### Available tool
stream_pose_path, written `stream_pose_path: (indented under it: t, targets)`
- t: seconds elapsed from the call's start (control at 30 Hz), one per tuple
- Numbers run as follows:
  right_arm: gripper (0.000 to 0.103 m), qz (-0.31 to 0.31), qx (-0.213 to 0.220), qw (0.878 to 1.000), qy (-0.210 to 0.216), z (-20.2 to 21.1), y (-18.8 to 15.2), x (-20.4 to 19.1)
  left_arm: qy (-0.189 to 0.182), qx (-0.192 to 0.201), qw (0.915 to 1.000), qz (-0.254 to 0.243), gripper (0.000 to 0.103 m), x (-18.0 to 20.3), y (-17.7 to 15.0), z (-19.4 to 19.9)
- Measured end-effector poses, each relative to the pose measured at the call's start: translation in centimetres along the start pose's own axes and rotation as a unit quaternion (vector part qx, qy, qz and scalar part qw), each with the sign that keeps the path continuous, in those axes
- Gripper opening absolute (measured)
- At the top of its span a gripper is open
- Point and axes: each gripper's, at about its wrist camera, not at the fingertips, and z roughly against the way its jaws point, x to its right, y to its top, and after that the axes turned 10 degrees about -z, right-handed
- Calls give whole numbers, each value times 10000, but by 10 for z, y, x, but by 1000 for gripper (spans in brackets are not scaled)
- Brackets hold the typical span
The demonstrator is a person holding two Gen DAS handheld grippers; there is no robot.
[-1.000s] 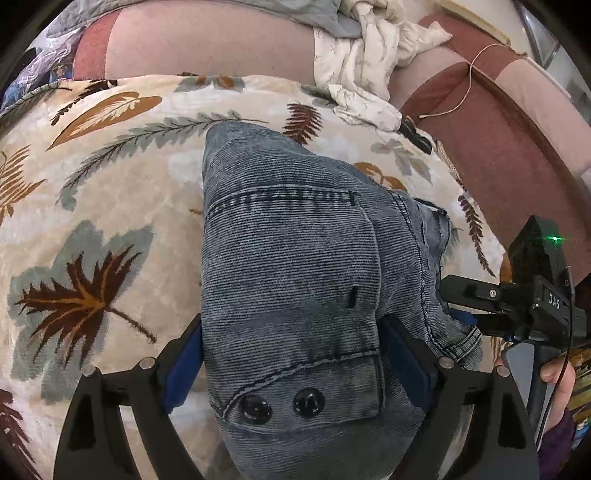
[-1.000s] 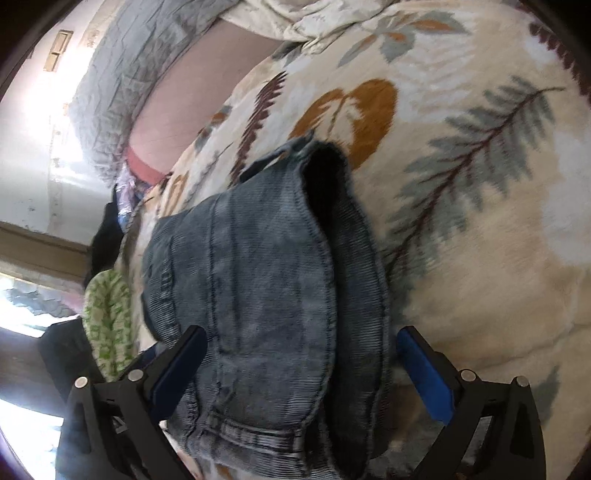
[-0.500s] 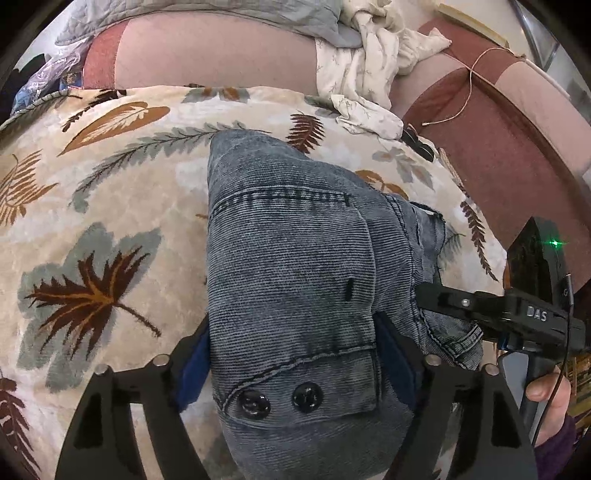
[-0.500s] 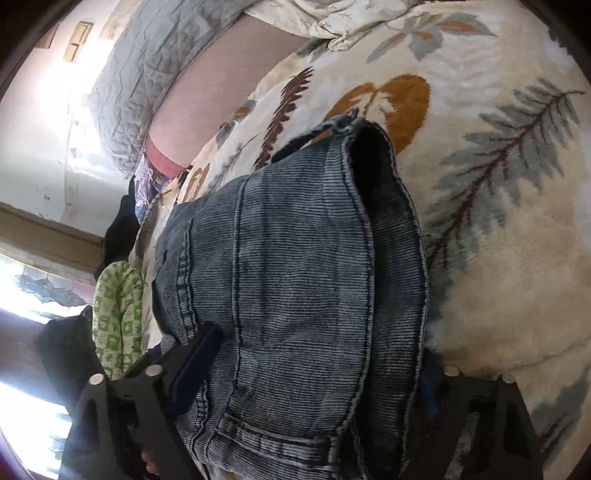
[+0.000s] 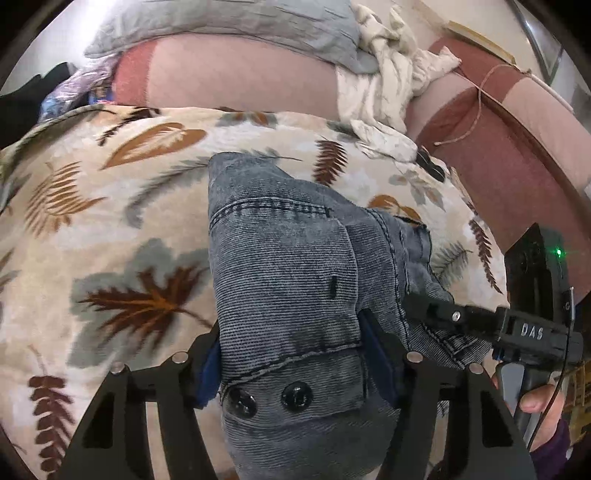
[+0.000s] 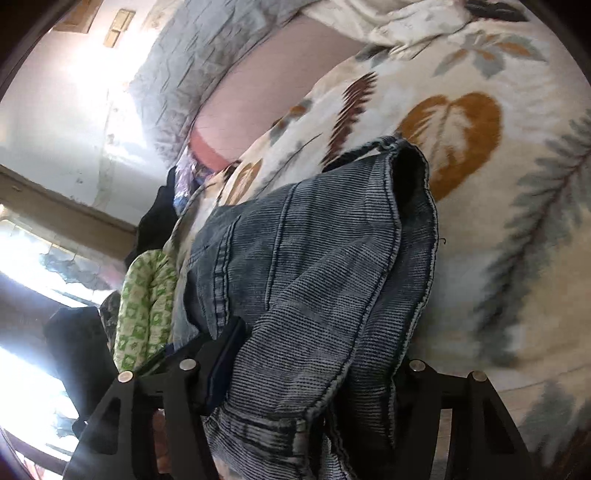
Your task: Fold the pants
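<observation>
Folded blue-grey denim pants (image 5: 280,258) lie on a leaf-print blanket (image 5: 110,240). My left gripper (image 5: 291,350) straddles the waistband end with its two dark buttons; its jaws are closing and both blue pads (image 5: 208,365) touch the denim's sides. My right gripper (image 6: 317,354) straddles the pants (image 6: 314,251) from the other side, its jaws closing. Its left pad (image 6: 221,354) presses the cloth, which bunches into folds, and denim hides the other pad. In the left wrist view the right gripper (image 5: 436,310) reaches into the pants' right edge, held by a hand (image 5: 535,406).
Behind the blanket (image 6: 498,258) rises a pink and maroon sofa back (image 5: 240,81), with a grey quilt (image 5: 240,22) and a crumpled white cloth (image 5: 388,85) on it. A green patterned cloth (image 6: 144,306) and dark items lie past the pants toward a bright window.
Both grippers' jaws have narrowed from wide apart onto the pants' sides. The denim now bunches between the right pads, and both views have pulled back and up a little.
</observation>
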Motion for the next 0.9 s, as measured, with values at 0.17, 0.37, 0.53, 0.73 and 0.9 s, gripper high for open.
stream_pose_path:
  t: [0.17,0.37,0.53,0.73,0.9]
  targets:
    - [67,259,-203,9994,87,-21,-16,-23,147,30,9996,224,68,-27,-16,17]
    - [74,609,-229,9978,-130,-38,-28,-38,435,133,9984,321,68,-44,-37,26]
    - [87,587,-264,9964,-560,-34,-30,-33,889,314,9955,48,70,-32,-43,49]
    - [91,737,18,9926,-962,-3,-43,-31,1537,502,9862,-345,72,-15,-58,81]
    - [94,1408,727,9788,-1301,24,-64,-52,2171,506,9736,-493,72,-8,-71,101]
